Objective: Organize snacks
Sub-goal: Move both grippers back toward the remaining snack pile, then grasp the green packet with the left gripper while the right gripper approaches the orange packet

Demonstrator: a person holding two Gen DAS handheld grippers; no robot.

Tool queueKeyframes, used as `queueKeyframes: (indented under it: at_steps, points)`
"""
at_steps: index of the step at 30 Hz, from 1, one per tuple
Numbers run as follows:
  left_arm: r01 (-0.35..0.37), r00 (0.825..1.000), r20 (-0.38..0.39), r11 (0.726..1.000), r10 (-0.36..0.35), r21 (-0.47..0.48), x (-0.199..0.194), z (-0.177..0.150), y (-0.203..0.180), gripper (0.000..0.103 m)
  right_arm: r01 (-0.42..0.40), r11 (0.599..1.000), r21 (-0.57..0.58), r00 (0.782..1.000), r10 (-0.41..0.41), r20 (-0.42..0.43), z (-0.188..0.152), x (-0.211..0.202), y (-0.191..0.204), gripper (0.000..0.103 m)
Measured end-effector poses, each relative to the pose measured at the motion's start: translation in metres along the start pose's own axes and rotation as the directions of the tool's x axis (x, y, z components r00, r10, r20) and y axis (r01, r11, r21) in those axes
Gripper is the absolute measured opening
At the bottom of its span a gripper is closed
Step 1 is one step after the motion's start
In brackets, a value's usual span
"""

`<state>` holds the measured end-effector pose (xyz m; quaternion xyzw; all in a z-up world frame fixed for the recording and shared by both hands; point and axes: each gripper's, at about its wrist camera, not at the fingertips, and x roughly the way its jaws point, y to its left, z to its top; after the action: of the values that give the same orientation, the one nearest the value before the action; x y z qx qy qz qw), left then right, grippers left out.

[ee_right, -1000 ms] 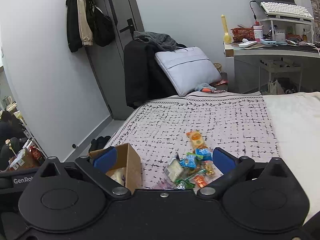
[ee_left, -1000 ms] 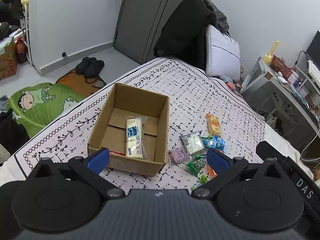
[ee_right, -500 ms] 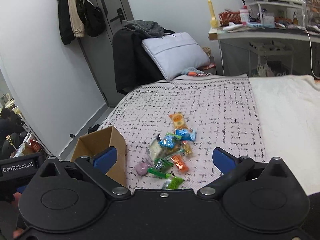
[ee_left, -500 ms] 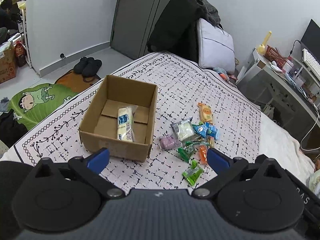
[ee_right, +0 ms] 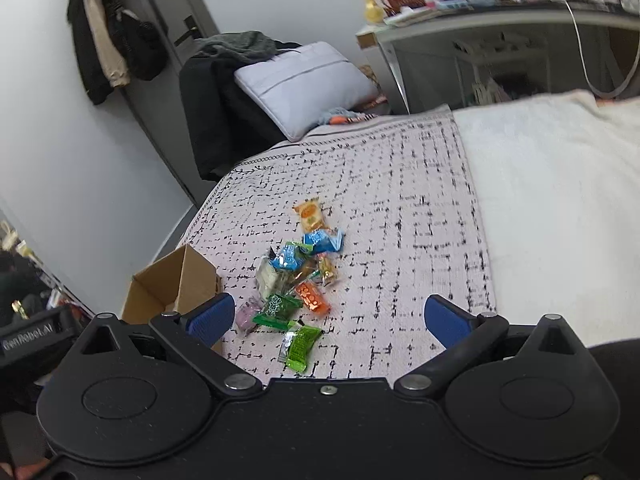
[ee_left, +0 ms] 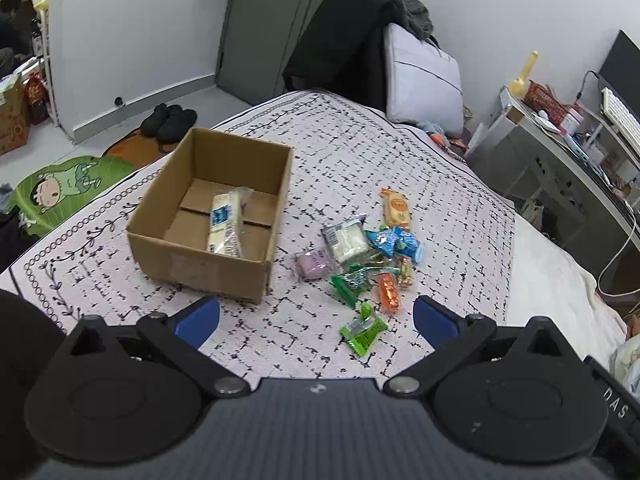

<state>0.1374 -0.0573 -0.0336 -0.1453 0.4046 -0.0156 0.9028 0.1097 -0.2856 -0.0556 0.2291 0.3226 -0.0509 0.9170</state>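
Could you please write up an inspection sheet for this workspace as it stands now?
Surface: patterned bedspread over a bed, white blanket beside it.
Job's things: cardboard box holding one pale snack pack; loose snack pile right of the box, green packet nearest.
Clutter: pillow, dark jacket.
Grippers: left gripper and right gripper both have open, empty jaws.
Cables: white cable hanging by the desk.
Surroundings: cluttered desk, slippers on the floor.
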Motion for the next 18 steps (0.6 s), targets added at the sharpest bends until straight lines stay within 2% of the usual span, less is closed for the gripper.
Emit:
queueKeyframes:
  at_steps: [5, 7, 11, 18]
  points:
    - [0.013, 1.000, 0.017, 1.000, -0.013, 0.023, 0.008, -0.004, -0.012, 0.100, 0.011, 0.999, 0.041, 1.000, -0.010, -0.023, 0.000, 0.006, -0.008, 0.102]
    - [0.018, 1.000, 0.018, 1.000, -0.018, 0.017, 0.013, -0.007, -0.014, 0.100, 0.026, 0.999, 0.047, 0.999, -0.024, -0.033, 0.000, 0.010, -0.010, 0.097]
    - [0.041, 0.999, -0.009, 0.999, -0.041, 0.001, 0.031, -0.011, -0.017, 0.088, 0.045, 0.996, 0.073, 0.997, -0.040, -0.064, -0.001, 0.020, -0.016, 0.096]
    - [0.053, 0.996, -0.072, 0.998, -0.051, 0.023, 0.064, -0.019, -0.027, 0.072, 0.044, 0.993, 0.111, 0.992, -0.030, -0.122, 0.001, 0.046, -0.018, 0.083]
